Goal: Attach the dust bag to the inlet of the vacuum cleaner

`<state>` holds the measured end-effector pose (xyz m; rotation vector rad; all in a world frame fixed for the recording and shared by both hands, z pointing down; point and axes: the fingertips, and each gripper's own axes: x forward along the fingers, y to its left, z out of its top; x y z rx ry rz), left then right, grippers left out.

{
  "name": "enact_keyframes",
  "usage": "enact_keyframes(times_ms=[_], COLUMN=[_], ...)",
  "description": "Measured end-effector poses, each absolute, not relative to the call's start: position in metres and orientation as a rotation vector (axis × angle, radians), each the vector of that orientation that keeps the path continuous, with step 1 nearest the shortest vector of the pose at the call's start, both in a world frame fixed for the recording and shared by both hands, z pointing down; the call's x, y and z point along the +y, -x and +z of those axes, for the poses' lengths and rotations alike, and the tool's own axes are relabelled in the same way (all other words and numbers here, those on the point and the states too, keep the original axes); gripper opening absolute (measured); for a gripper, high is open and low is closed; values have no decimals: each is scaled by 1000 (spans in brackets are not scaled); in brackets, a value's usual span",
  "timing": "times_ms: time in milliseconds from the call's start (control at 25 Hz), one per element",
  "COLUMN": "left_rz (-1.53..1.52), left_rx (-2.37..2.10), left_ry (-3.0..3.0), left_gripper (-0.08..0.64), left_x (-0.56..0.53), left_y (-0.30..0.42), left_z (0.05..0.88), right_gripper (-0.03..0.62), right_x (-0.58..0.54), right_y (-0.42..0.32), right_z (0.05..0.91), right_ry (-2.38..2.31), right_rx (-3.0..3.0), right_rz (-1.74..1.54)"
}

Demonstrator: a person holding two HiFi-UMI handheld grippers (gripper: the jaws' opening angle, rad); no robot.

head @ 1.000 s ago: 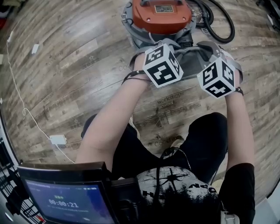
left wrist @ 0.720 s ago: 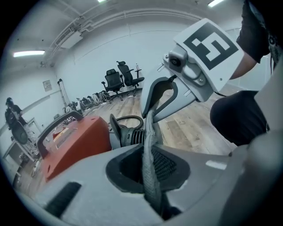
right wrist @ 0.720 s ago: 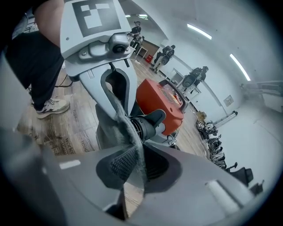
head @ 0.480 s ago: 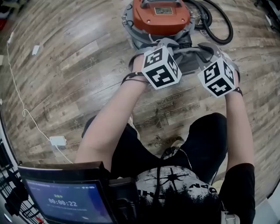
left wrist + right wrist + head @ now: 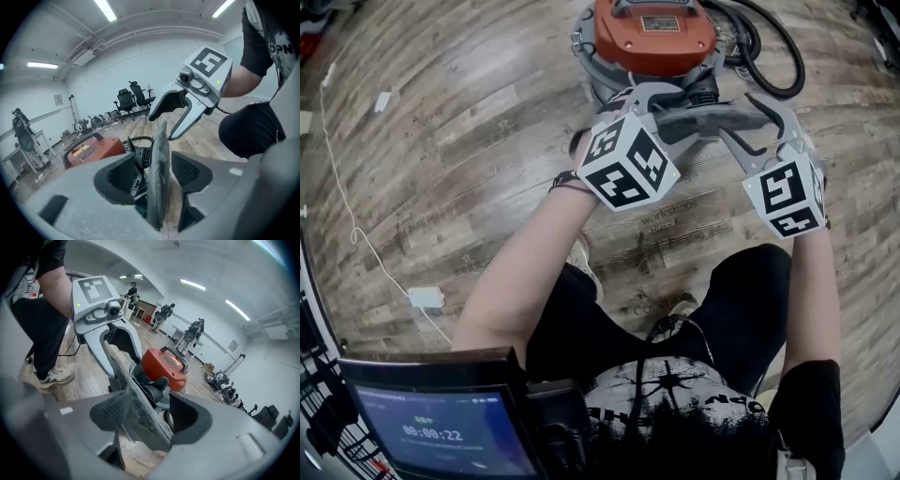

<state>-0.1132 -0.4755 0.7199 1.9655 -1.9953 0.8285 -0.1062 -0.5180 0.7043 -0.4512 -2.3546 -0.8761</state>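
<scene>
Closest in, a screen [image 5: 441,431] is glowing at the person's chest, furthest back from the vac cleaner [image 5: 652,36]. Legs in black trousers are bending over the wood floor [image 5: 469,141] on the vac's near side, and a white shoe [image 5: 55,376] is showing beside them. Both arms are reaching fwd toward the vac.

L gripper [image 5: 157,174] is sitting just short of the vac's drum. Its jaws have just been opening and are standing wide, pads off the fabric, w/ the thin grey edge of the dust bag [image 5: 701,118] running upright btw them. R gripper [image 5: 150,416] is hovering to the right of it, equally near the vac. Its jaws have also just been opening and are released too, the bag edge slanting across the gap. Neither one is clamping.

The bag is stretching across btw the 2 grippers, right up against the vac's near side. Its edge is lying just beside the black ribbed inlet [image 5: 140,157]; can't tell if it's seated on it. The vac is standing upright w/ its orange lid on top.

A black hose [image 5: 783,80] is looping off the vac's right rear. A white plug block [image 5: 425,298] is lying well left of the vac. Way beyond, office chairs [image 5: 127,98] are lining the far wall.
</scene>
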Motion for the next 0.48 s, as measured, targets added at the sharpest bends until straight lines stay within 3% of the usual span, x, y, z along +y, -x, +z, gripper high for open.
enact_keyframes(times_ms=[160, 280, 360, 480], left_rz=[715, 668, 625, 570], left_rx=[-2070, -2117, -2126, -2134], left_ry=[-1969, -1976, -1987, -1992], left_gripper=[148, 52, 12, 2], left_x=[-467, -459, -455, -448], left_y=[116, 114, 110, 107], left_z=[706, 695, 688, 683], right_gripper=[171, 42, 8, 6], right_x=[-507, -499, -492, -484], right_y=[109, 109, 108, 110], right_z=[696, 689, 686, 684], right_ry=[446, 422, 423, 435], right_rx=[-2456, -2514, -2524, -2551], right_rz=[-802, -790, -797, -783])
